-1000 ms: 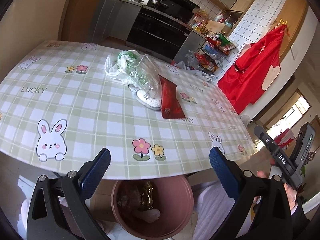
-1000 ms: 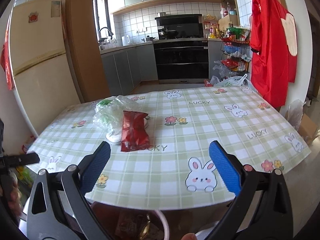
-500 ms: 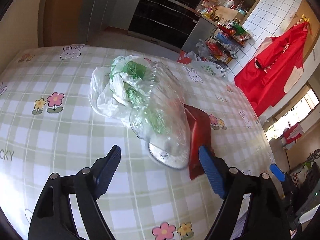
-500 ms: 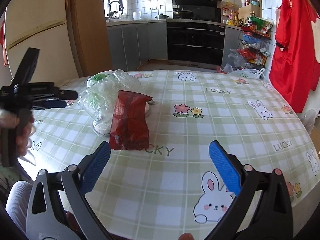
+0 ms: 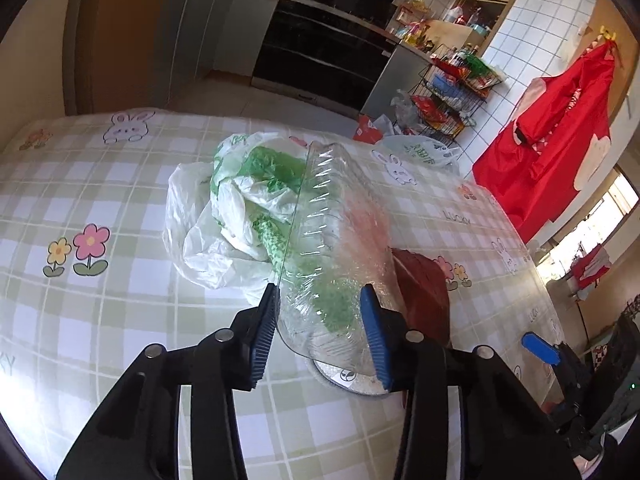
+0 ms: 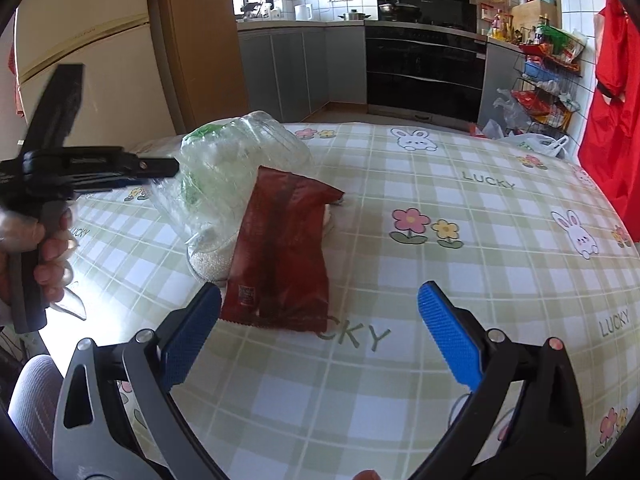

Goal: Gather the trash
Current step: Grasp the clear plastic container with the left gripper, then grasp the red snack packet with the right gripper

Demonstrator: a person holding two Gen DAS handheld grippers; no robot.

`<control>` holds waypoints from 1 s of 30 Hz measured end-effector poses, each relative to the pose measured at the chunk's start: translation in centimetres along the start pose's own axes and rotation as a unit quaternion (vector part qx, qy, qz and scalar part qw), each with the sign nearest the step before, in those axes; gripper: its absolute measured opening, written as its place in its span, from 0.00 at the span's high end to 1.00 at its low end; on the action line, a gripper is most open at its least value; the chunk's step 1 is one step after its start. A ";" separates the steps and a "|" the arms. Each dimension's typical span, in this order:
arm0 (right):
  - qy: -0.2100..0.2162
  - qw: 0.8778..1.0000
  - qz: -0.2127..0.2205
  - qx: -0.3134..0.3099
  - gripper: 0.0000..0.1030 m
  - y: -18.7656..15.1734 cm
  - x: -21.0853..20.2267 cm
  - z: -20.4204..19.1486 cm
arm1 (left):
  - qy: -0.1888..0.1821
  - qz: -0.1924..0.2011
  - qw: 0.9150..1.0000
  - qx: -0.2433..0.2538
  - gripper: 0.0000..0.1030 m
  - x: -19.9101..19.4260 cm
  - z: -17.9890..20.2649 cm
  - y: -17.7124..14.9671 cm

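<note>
A clear plastic container (image 5: 336,216) lies on its side on the checked table (image 5: 100,320), over a round white lid (image 5: 352,380). My left gripper (image 5: 319,292) is closing on the container's near end, and both blue pads touch its sides. A crumpled white and green plastic bag (image 5: 224,216) sits behind it on the left. A red snack wrapper (image 6: 280,248) leans on the container (image 6: 240,148) at its right. My right gripper (image 6: 319,292) hangs open just short of the wrapper's near edge, with nothing between its fingers. In the right wrist view a hand (image 6: 48,248) holds the left gripper (image 6: 100,164).
A wire rack (image 5: 452,92) of packets and a red apron (image 5: 560,120) stand past the table's far right. Black oven fronts (image 6: 424,64) and grey cabinets line the back wall. A cream fridge (image 6: 80,60) is at the left. Bare tablecloth stretches right of the wrapper.
My left gripper has come in from the table's edge to the clear container and its jaws have narrowed around it. My right gripper has moved closer to the red wrapper, still wide.
</note>
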State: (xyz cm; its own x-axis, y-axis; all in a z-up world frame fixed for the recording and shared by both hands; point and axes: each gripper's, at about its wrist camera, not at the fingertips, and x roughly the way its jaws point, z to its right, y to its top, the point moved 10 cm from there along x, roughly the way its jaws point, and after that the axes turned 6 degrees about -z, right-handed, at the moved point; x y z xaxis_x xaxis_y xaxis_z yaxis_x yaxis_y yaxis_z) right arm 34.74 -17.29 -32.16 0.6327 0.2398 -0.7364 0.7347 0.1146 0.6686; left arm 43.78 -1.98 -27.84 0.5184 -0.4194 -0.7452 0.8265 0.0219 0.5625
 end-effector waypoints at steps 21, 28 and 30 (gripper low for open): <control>0.048 0.998 -0.048 -0.017 0.06 2.4 6.6 -3.7 | -0.131 0.170 0.976 0.024 0.83 -15.3 5.7 0.6; 0.062 0.996 -0.062 -0.005 0.07 3.0 8.1 -3.8 | -0.087 0.194 0.977 -0.026 0.83 -18.4 2.1 -1.7; 0.066 0.994 -0.085 0.003 0.18 2.5 8.8 -3.8 | -0.072 0.191 0.979 -0.029 0.83 -18.8 0.8 -2.5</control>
State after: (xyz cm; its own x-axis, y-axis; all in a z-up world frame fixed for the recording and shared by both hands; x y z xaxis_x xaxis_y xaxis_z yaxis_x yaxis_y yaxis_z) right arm 41.20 -11.24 -36.57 0.4623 0.3425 -0.8179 0.8295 0.1589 0.5354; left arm 31.79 5.13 -14.95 0.7589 -0.4943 -0.4239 0.5918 0.2521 0.7656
